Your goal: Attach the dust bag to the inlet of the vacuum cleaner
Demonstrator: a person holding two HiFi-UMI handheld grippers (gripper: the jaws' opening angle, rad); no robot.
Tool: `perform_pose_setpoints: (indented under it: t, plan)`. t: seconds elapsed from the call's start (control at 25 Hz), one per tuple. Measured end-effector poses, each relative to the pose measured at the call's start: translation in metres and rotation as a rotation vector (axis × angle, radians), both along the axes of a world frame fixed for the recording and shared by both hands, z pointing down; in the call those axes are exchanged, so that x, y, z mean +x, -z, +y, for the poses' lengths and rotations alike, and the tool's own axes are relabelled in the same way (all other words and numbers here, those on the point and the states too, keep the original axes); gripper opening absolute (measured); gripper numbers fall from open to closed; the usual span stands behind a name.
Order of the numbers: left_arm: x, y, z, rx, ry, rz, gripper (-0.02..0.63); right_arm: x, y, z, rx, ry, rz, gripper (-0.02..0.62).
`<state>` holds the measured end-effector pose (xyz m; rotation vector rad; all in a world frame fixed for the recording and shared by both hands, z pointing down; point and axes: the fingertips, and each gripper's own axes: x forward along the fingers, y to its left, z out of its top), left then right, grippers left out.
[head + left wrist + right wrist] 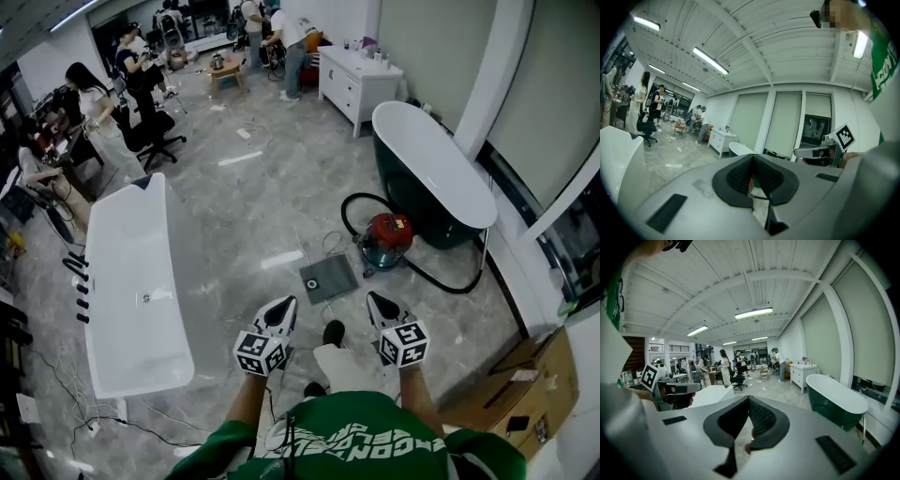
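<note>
The red vacuum cleaner (387,236) stands on the grey floor ahead of me, beside a dark green bathtub, and its black hose (352,208) loops round it. The dust bag (328,277), a flat grey square with a round hole, lies on the floor just left of the vacuum. I hold both grippers up at waist height, well short of both. My left gripper (284,305) (752,160) has its jaws closed together with nothing in them. The right gripper (377,300) (748,401) is shut and empty too.
A long white bathtub (131,281) stands at the left and the dark green bathtub (431,169) at the right, in front of a white cabinet (361,80). Cardboard boxes (525,384) sit at the lower right. Cables trail on the floor; several people work at the back.
</note>
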<state>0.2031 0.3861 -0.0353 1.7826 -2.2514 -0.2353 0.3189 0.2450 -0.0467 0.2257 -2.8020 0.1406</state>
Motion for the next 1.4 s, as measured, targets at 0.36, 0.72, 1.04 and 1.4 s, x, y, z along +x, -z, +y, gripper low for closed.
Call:
perform_pose_setpoints:
  t: [0.36, 0.72, 1.04, 1.4]
  plan:
    - [-0.063, -0.013, -0.026, -0.045, 0.022, -0.015, 0.003, -0.073, -0.016, -0.035, -0.035, 0.022, -0.019, 0.009]
    - [-0.140, -0.008, -0.098, -0.065, -0.005, -0.031, 0.003, -0.143, -0.012, -0.096, -0.034, 0.023, -0.014, 0.008]
    - [-0.190, -0.009, -0.165, -0.105, -0.038, -0.028, 0.003, -0.184, -0.021, -0.164, -0.065, -0.017, 0.009, 0.009]
    - [-0.228, -0.015, -0.231, -0.146, -0.101, -0.023, 0.003, -0.217, -0.038, -0.227, -0.114, -0.085, 0.001, 0.009]
